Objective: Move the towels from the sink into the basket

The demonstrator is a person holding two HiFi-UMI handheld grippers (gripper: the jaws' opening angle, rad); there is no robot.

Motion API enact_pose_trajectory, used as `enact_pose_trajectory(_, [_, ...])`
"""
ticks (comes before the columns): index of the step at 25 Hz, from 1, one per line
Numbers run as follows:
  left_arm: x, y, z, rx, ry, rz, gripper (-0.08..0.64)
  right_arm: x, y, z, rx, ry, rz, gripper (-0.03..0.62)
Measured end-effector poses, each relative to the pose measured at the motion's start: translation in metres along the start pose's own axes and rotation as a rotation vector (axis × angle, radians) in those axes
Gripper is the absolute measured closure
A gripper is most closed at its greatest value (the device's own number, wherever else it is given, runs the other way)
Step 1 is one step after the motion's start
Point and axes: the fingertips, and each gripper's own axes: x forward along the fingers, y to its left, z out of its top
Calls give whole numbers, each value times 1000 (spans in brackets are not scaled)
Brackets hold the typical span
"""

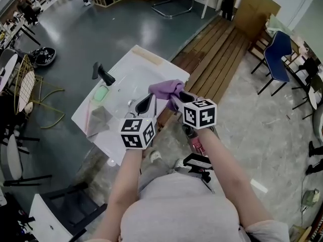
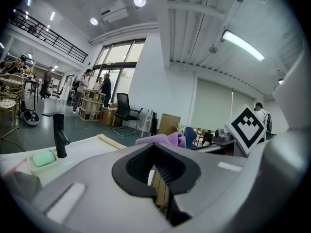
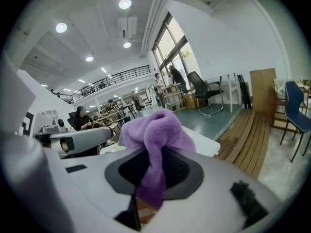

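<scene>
Right gripper (image 1: pixel 176 99) clamped on crumpled purple terry towel (image 1: pixel 165 88), at edge of white rectangular sink (image 1: pixel 151 59). Left gripper (image 1: pixel 146 105) just beside, jaws narrowly apart, nothing between.

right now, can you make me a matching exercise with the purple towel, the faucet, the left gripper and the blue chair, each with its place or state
Things:
1. purple towel
2. faucet
3. left gripper
4. blue chair

Place or state:
a. jaws apart, nothing between them
b. on the floor, to the right of the wooden planks in the head view
c. pinched in the right gripper
d. black, standing upright on the white sink

Pairs: 1-c, 2-d, 3-a, 4-b
</scene>
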Motion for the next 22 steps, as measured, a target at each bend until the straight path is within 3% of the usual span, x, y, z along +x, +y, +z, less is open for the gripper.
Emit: enact_pose_trajectory(22, [51,-74,-9,48,26,-148,555,-52,-65,-6,60,-59,-112,505])
